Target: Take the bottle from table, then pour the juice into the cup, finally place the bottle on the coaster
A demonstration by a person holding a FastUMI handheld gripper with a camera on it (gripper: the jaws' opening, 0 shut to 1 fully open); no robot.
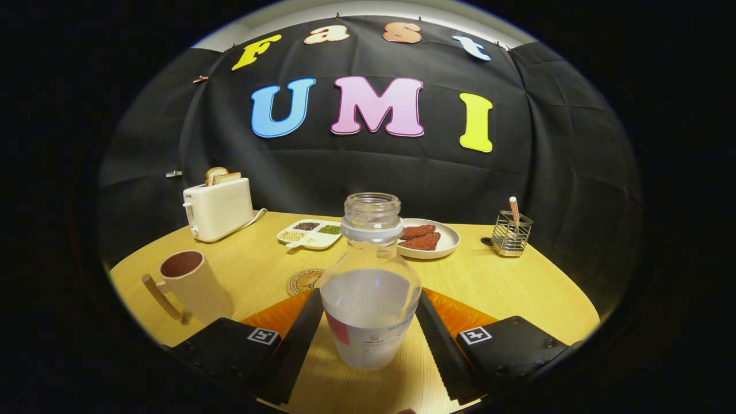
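A: Item, location?
B: Clear uncapped plastic bottle of white juice [370, 287], upright on the table between my gripper [370, 328] fingers

A: Grip?
B: Both fingers flank it; contact cannot be told

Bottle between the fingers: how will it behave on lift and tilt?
The bottle looks like clear, smooth plastic, so it may slip or flex under the fingers flanking it. Roughly half full of pale liquid, so probably moderate weight, sloshing when tilted. It has no cap: a fast tilt would likely spill before reaching the cup.
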